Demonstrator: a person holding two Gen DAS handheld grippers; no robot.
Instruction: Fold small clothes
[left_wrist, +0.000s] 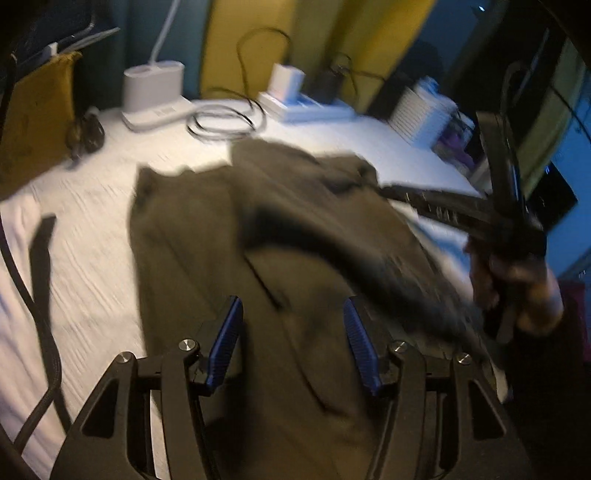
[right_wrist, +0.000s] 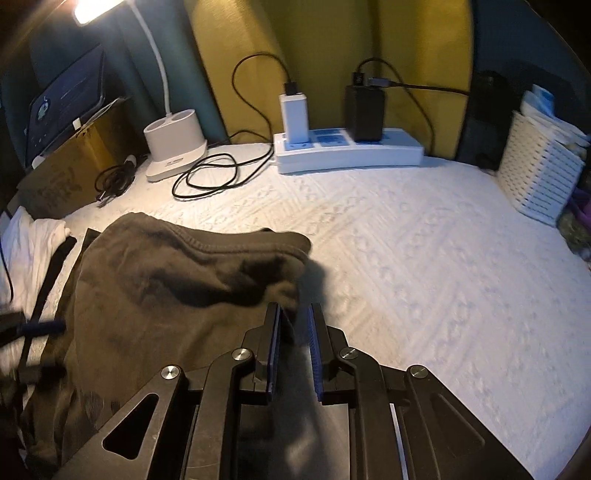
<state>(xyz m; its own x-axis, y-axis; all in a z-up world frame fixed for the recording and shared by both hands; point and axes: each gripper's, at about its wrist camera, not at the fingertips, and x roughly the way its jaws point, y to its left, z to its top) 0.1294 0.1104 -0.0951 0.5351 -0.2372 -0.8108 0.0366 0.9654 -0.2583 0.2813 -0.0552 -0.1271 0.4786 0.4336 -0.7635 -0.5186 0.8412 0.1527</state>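
Note:
An olive-brown garment (left_wrist: 229, 236) lies on the white textured table cover (left_wrist: 92, 240). My left gripper (left_wrist: 293, 310) is open just above its near part, with cloth under and between the blue pads. In the right wrist view the same garment (right_wrist: 155, 288) lies at the left with a raised folded edge. My right gripper (right_wrist: 295, 317) is nearly shut, with a corner of the garment between its blue pads. The right gripper also shows in the left wrist view (left_wrist: 388, 190), held by a hand, reaching over the garment's far right edge. The left view is motion-blurred.
At the back stand a white lamp base (right_wrist: 175, 147), a coiled black cable (right_wrist: 207, 177), a white power strip (right_wrist: 347, 151) with chargers, and a white slatted basket (right_wrist: 543, 173). A brown cardboard box (right_wrist: 74, 166) and white cloth (right_wrist: 29, 251) lie left. A black strap (left_wrist: 40, 251) lies beside the garment.

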